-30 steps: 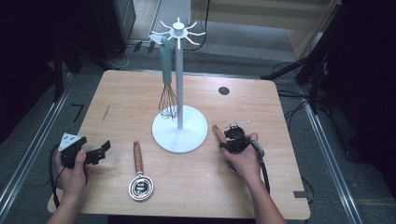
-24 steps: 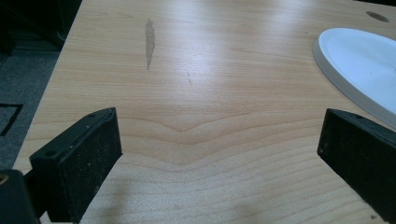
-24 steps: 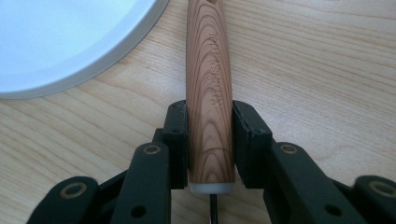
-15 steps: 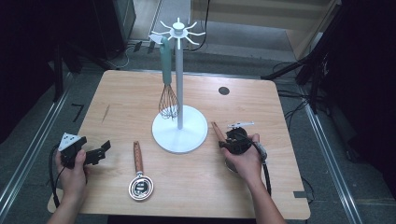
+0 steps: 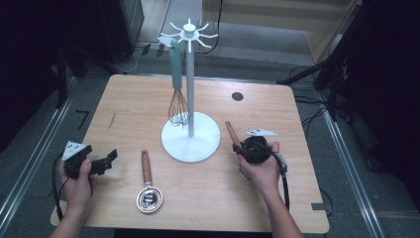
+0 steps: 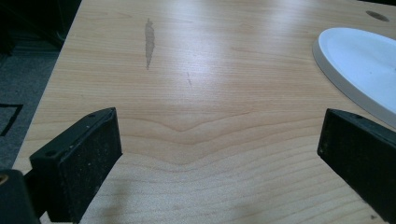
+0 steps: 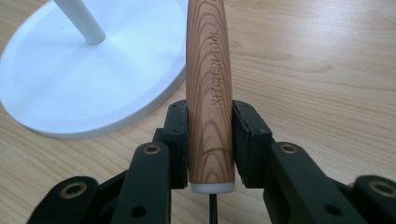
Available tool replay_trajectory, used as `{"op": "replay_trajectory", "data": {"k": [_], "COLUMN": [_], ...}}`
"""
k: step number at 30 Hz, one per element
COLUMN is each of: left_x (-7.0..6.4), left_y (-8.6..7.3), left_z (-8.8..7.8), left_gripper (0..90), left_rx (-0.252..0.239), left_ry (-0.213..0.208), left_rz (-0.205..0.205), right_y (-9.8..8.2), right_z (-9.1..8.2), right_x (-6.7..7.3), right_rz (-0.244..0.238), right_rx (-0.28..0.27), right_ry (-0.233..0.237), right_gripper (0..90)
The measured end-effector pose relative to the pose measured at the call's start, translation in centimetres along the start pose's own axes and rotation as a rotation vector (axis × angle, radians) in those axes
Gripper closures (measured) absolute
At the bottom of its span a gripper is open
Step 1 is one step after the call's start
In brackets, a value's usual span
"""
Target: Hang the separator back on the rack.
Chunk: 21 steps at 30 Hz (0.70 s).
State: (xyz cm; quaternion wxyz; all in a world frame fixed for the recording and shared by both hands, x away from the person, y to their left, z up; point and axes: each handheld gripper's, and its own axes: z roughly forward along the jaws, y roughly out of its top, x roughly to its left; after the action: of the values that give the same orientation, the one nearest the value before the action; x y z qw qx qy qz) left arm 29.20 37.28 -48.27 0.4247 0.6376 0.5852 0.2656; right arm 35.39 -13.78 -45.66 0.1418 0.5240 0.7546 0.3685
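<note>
The wood-handled kitchen utensil (image 7: 209,93) is clamped in the right tool (image 7: 210,140) near the counter's (image 5: 297,208) right edge, its long axis pointing away toward the white hook stand (image 5: 190,89) just beside it; the left tool (image 5: 94,163) gapes wide, holding nothing.

In the right gripper view, the wooden handle (image 7: 210,88) runs out past the top edge, so its tip is cut off; the tool's working end lies hidden below the fingers (image 7: 250,135). In the high view, the person's right hand (image 5: 260,166) covers that end, leaving the kind of tool undeterminable. The white stand (image 7: 88,70) loses its pole at the top edge there. In the left gripper view, the stand's base (image 6: 362,63) is cropped at the right edge, and both fingers (image 6: 81,163) are cut by the frame's borders.
</note>
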Motion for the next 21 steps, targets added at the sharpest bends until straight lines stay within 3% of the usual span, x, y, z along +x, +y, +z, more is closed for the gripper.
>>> {"op": "replay_trajectory", "data": {"k": [12,21], "left_x": [0.0,0.0], "left_y": [0.0,0.0], "left_z": [0.0,0.0], "left_gripper": [0.2,0.1], "left_rx": [0.000,0.000], "left_ry": [-0.001,-0.001], "left_rz": [0.002,0.003], "right_y": [0.2,0.5], "right_z": [-0.9,-1.8], "right_x": [0.4,1.3], "right_rz": [-0.008,-0.041], "right_rx": [-0.083,-0.155], "right_ry": [0.042,0.060], "right_gripper": [70.6,70.6]}}
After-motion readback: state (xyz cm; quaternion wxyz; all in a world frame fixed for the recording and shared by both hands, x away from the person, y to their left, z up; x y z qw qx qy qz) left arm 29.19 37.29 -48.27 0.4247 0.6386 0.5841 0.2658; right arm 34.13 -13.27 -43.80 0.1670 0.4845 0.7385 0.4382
